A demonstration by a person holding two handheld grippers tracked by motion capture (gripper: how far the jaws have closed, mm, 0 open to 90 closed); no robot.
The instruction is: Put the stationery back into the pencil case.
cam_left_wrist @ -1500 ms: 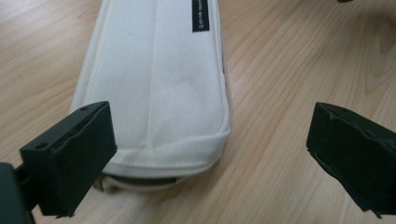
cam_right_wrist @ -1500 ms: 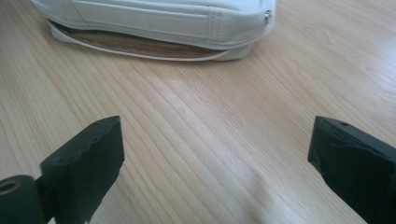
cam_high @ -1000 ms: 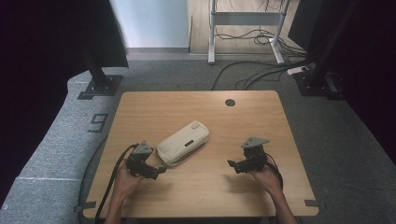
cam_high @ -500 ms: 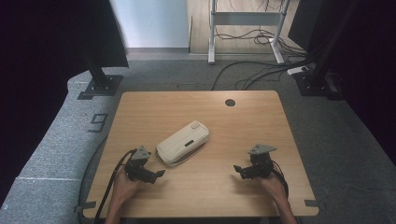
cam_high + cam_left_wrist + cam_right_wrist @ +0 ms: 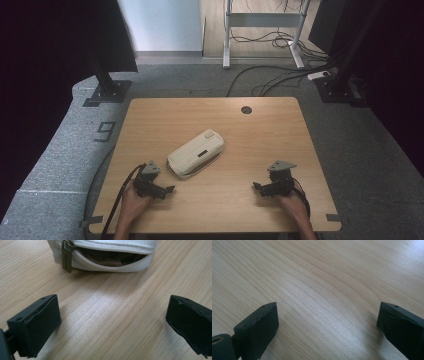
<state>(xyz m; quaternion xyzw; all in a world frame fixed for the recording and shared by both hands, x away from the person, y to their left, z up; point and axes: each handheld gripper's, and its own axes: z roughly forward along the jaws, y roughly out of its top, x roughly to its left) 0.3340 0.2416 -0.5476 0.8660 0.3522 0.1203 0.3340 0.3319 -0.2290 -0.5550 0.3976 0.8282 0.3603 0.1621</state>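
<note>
Pouch lies near the middle of the table, just ahead of the left gripper and well apart from the right gripper. Both grippers have their jaws wide apart, holding nothing. It looks soft and light — fabric that would fold under a pinch, so the zipper pull or the seam edge seems the best hold. The left gripper view shows the zipper partly open; the high view does not.
</note>
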